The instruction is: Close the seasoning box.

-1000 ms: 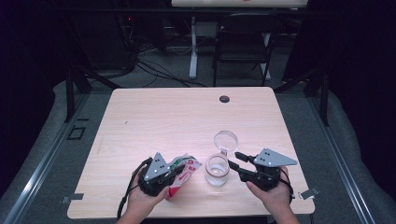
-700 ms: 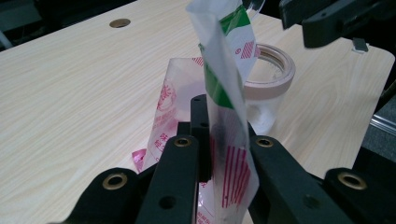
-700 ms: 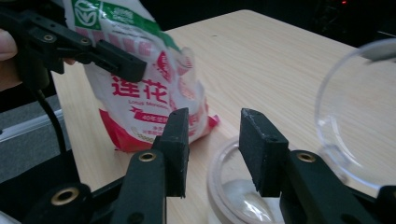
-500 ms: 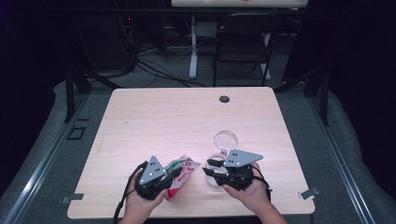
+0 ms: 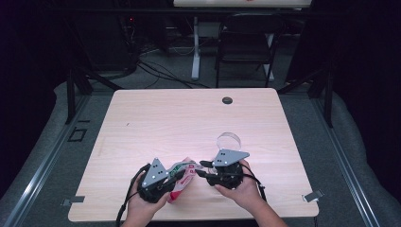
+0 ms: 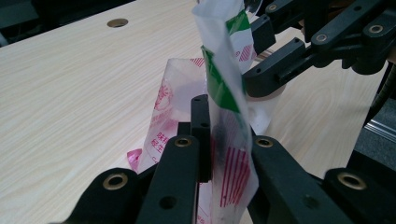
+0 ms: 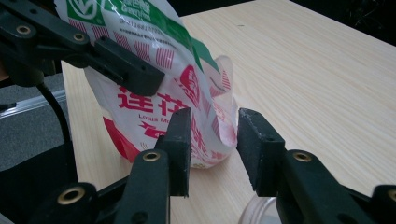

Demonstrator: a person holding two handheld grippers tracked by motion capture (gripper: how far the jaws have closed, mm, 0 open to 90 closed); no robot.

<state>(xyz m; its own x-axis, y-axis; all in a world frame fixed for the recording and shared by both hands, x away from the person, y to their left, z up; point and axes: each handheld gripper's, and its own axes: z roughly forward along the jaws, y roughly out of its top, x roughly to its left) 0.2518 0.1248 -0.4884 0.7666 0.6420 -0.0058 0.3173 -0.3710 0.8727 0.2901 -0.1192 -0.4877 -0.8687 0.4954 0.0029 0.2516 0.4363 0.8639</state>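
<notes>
Left gripper (image 6: 210, 154) pinches crinkly printed plastic bag (image 7: 159, 88); right gripper (image 7: 212, 140) gapes beside it.

The bag (image 7: 159, 70) is clear and white plastic with a green band along its top, red stripes, and red lettering across its front. The table (image 5: 165, 118) is pale wood with a fine grain and a small dark round hole near its far edge. Both grippers have black jaws, and each carries a grey plate on top. The jar (image 5: 229, 140) is clear.
</notes>
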